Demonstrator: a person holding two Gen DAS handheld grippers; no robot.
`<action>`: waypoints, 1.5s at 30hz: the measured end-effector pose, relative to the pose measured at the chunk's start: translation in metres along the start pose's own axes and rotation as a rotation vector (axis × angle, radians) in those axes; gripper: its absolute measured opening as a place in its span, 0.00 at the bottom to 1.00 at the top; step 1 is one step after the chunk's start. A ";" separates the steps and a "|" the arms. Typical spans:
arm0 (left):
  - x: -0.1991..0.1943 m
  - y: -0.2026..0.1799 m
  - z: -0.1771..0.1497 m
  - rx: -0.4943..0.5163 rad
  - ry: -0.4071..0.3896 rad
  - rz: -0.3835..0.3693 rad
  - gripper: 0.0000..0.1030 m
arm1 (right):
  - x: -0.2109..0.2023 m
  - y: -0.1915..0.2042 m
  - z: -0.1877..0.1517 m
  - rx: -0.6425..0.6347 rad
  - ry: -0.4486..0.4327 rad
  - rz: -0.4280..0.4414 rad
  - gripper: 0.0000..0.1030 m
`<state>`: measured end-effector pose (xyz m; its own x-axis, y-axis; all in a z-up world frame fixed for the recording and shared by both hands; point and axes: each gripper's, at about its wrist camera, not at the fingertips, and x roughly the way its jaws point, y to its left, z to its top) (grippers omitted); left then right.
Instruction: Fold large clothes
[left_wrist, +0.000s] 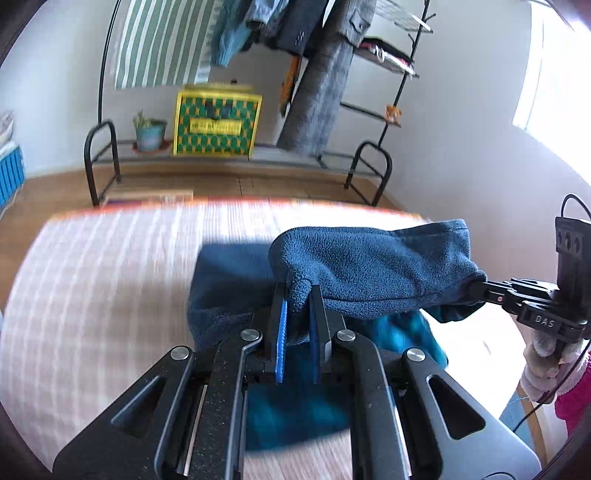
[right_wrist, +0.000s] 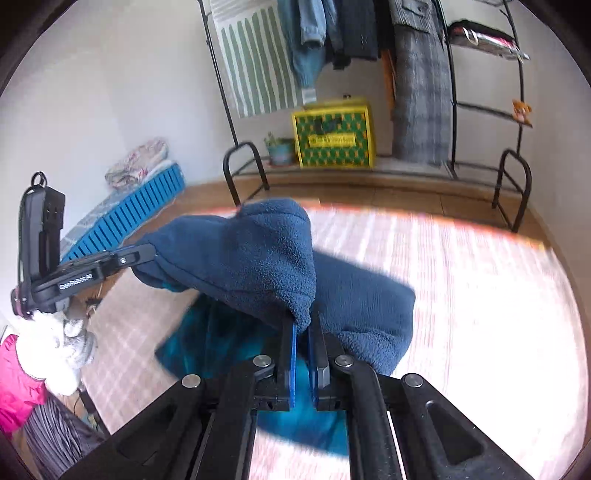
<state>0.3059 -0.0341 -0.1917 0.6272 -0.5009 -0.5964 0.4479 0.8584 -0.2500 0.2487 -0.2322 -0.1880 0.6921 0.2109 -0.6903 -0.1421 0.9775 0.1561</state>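
Both the left tool (left_wrist: 299, 291) and the right tool (right_wrist: 303, 321) pinch the fleece (left_wrist: 369, 266) edge above the counter (left_wrist: 110, 277); soft, light and limp, it looks best held by corners.

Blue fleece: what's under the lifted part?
Under the blue fleece, held up by the left gripper and right gripper, lies a teal layer on the checked cloth. What that layer covers is hidden.

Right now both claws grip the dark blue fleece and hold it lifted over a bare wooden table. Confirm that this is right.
Not quite. The left claw and right claw do both pinch the dark blue fleece and hold it lifted, but both wrist views show it over a pink checked cloth, not a bare wooden table.
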 end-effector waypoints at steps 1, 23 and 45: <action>-0.001 -0.002 -0.010 -0.005 0.010 0.000 0.08 | 0.001 0.001 -0.009 0.006 0.011 0.000 0.03; -0.001 0.089 -0.056 -0.479 0.147 -0.165 0.63 | -0.012 -0.059 -0.091 0.390 0.040 0.147 0.65; 0.023 0.095 -0.081 -0.533 0.252 -0.086 0.04 | -0.005 -0.050 -0.101 0.446 0.109 0.167 0.00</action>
<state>0.3114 0.0447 -0.2911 0.4031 -0.5852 -0.7036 0.0681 0.7859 -0.6146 0.1810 -0.2807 -0.2632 0.6040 0.3874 -0.6965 0.0888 0.8357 0.5419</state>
